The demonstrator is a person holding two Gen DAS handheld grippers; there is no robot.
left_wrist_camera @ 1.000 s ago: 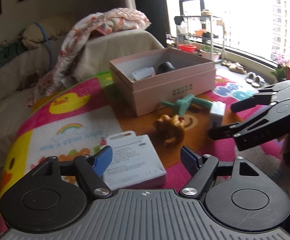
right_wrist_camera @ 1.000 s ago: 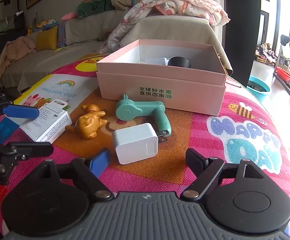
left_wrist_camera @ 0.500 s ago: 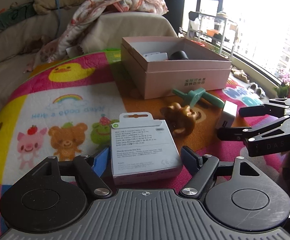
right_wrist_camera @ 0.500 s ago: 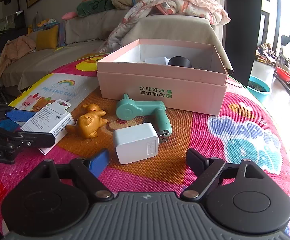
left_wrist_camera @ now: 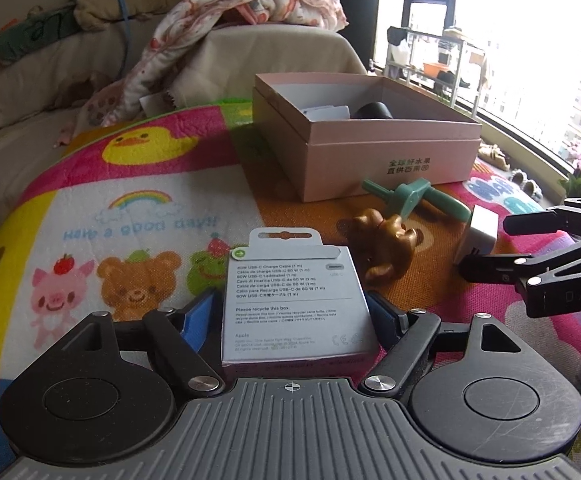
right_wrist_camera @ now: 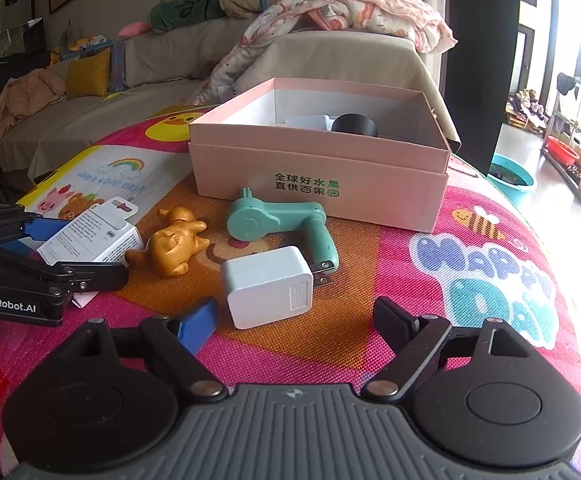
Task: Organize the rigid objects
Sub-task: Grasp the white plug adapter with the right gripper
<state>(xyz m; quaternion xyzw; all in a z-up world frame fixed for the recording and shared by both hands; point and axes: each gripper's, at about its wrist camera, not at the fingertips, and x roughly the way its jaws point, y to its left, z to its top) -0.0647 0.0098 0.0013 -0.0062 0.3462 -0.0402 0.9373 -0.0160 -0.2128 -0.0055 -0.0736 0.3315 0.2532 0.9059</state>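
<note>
Left gripper (left_wrist_camera: 292,312) straddles the white cable box (left_wrist_camera: 292,300) lying flat on the play mat (left_wrist_camera: 130,184); whether its pads press the box cannot be told. Right gripper (right_wrist_camera: 296,322) stands with jaws apart, just behind the white charger (right_wrist_camera: 268,286). Gold figurine (right_wrist_camera: 172,246) and green tool (right_wrist_camera: 280,224) lie before the open pink box (right_wrist_camera: 318,196).

You had: matt pink cardboard box (right_wrist_camera: 318,188), glossy gold figurine (right_wrist_camera: 172,246), smooth white plastic charger (right_wrist_camera: 268,286), woven mat (right_wrist_camera: 430,300).
</note>
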